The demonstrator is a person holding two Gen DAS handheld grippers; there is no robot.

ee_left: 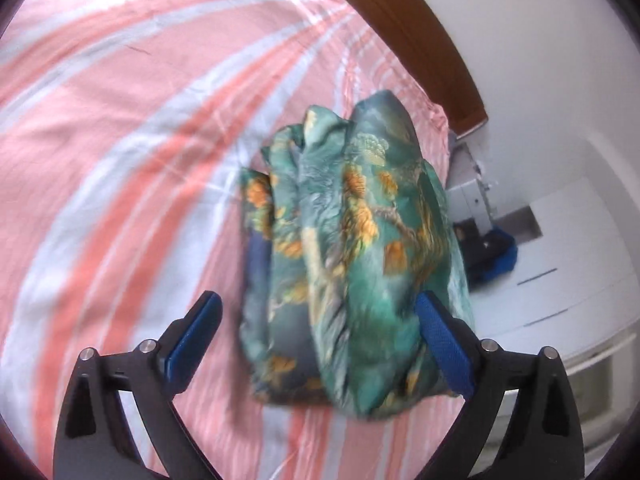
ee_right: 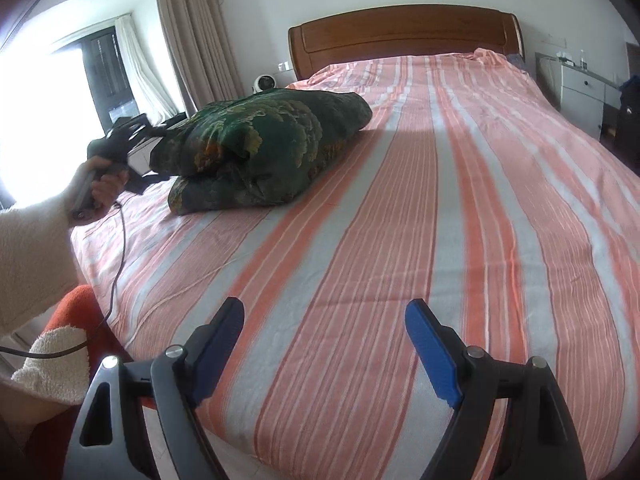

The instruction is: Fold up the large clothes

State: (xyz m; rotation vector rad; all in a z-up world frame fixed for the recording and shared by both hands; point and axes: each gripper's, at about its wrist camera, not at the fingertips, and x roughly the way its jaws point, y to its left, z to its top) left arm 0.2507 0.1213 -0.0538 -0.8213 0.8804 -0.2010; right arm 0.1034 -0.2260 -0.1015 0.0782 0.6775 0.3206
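- Your left gripper (ee_left: 316,308) gapes wide, level against the folded bundle (ee_left: 348,248), right pad touching cloth.
- Your right gripper (ee_right: 324,312) hangs wide, empty over the bed (ee_right: 400,220).

Left wrist view motion-blurred throughout: print on the folded green garment (ee_left: 352,248) smeared, bedsheet (ee_left: 120,160) stripes streaked. Garment's near end covers the tip of the left gripper (ee_left: 320,312) right finger, so contact there is unclear. A dark blue patch at the garment's left edge is too blurred to identify. Dark and blue items (ee_left: 492,252) on the floor by the white furniture are unidentifiable. In the right wrist view the left gripper's fingers are hidden behind the garment (ee_right: 264,148); only its handle shows. Window (ee_right: 36,120) overexposed. Nightstand (ee_right: 580,88) items too small. Headboard (ee_left: 392,24) cropped.
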